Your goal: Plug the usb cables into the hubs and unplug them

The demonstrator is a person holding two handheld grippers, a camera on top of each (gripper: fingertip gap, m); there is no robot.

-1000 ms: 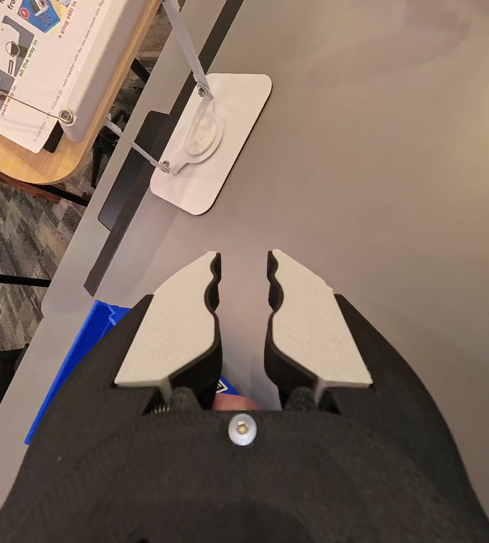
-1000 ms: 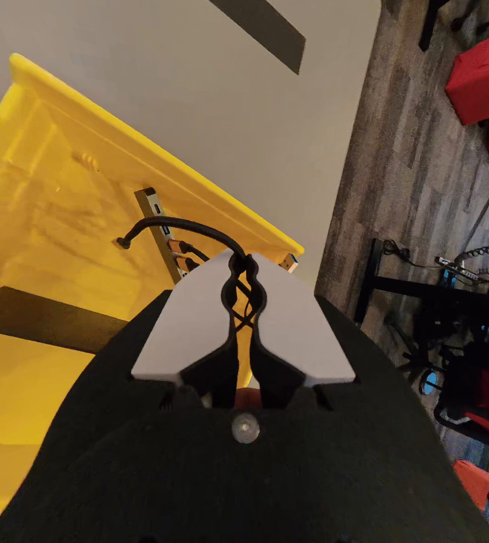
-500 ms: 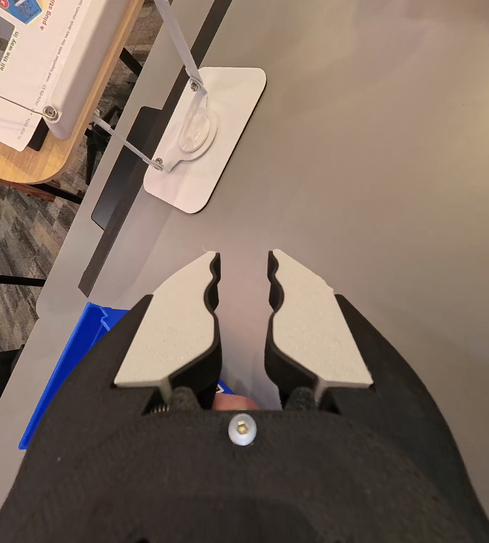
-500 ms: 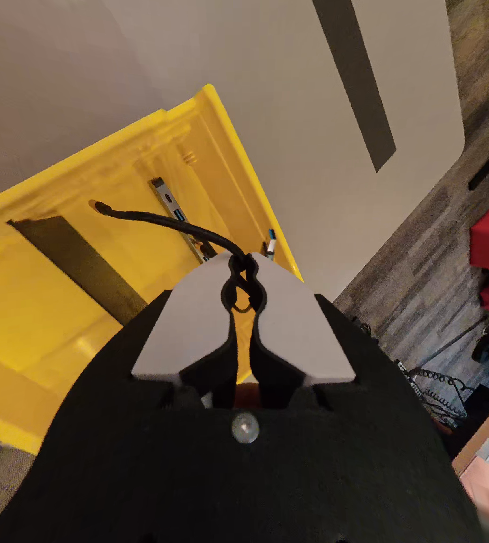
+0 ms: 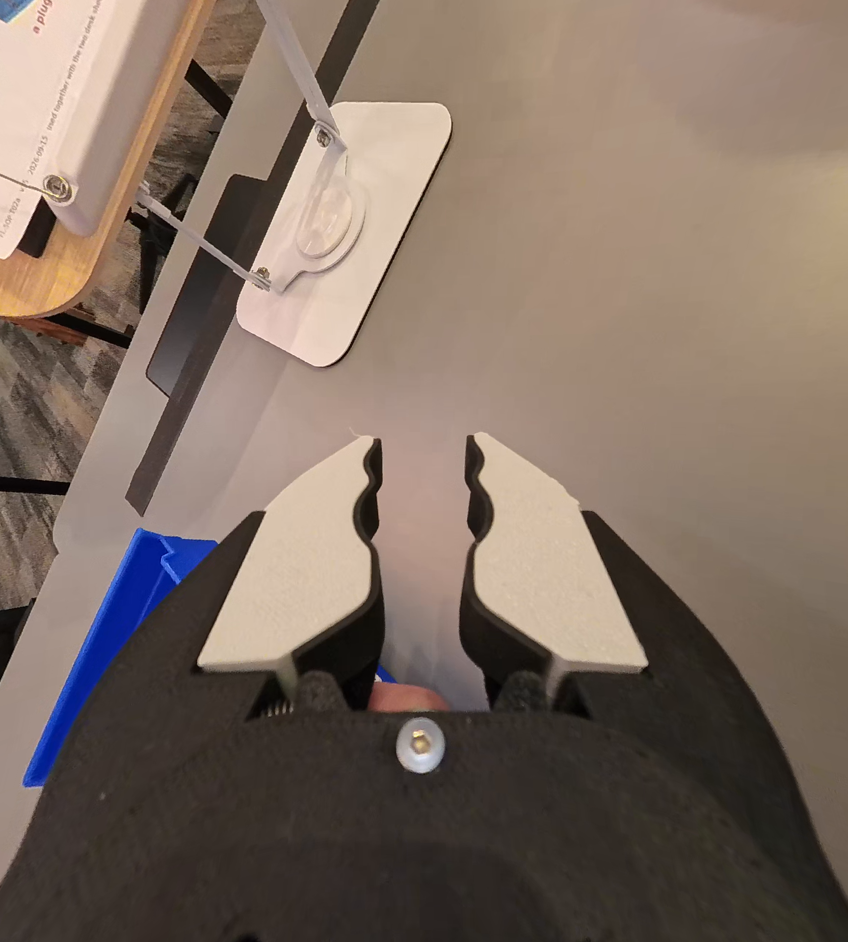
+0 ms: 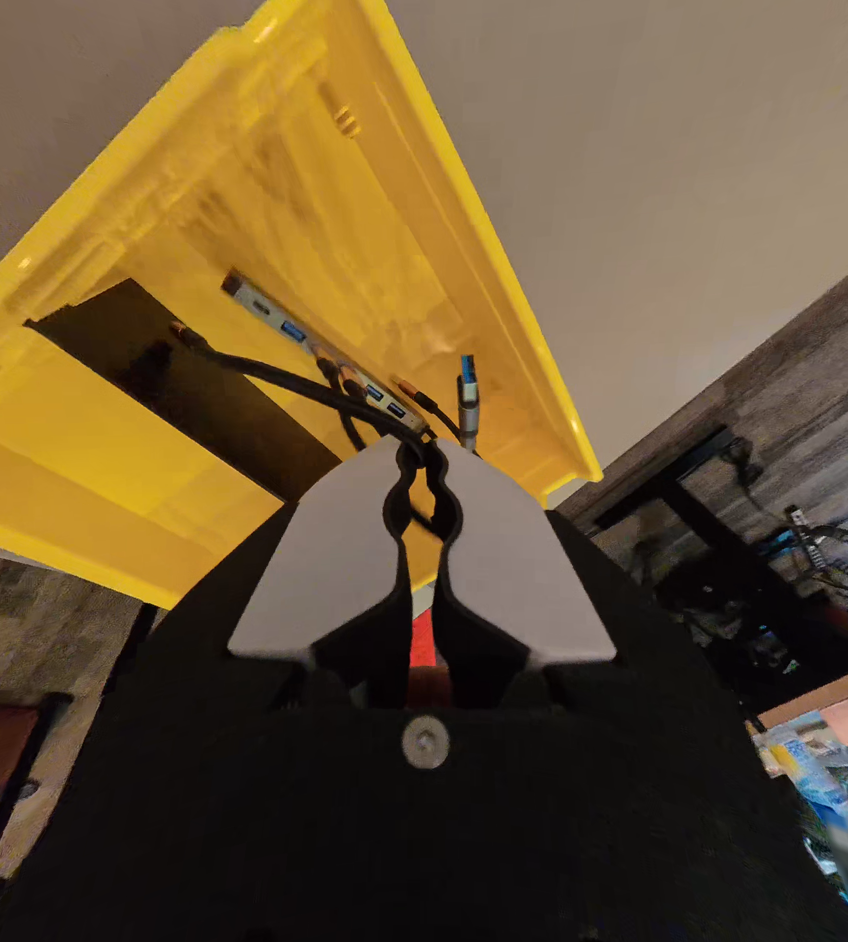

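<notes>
In the right wrist view my right gripper [image 6: 421, 448] is shut on a black braided cable [image 6: 279, 371] and holds it over a yellow bin [image 6: 488, 214]. A grey USB hub [image 6: 310, 346] with blue ports hangs in the bin with cables plugged into it. A loose silver USB plug [image 6: 468, 395] with a blue tip dangles to its right. In the left wrist view my left gripper [image 5: 421, 448] is open and empty above the bare grey table [image 5: 641, 306].
A white lamp base [image 5: 345, 229] stands on the table ahead of the left gripper, by a black strip [image 5: 192, 377] at the table edge. A blue bin [image 5: 121, 611] sits at lower left. A wooden stand with a printed sheet [image 5: 19, 102] is beyond the edge.
The right gripper has swung round over the yellow bin with the cable, so the hub and its plugs show more fully. The left gripper drifted slightly and stays open.
</notes>
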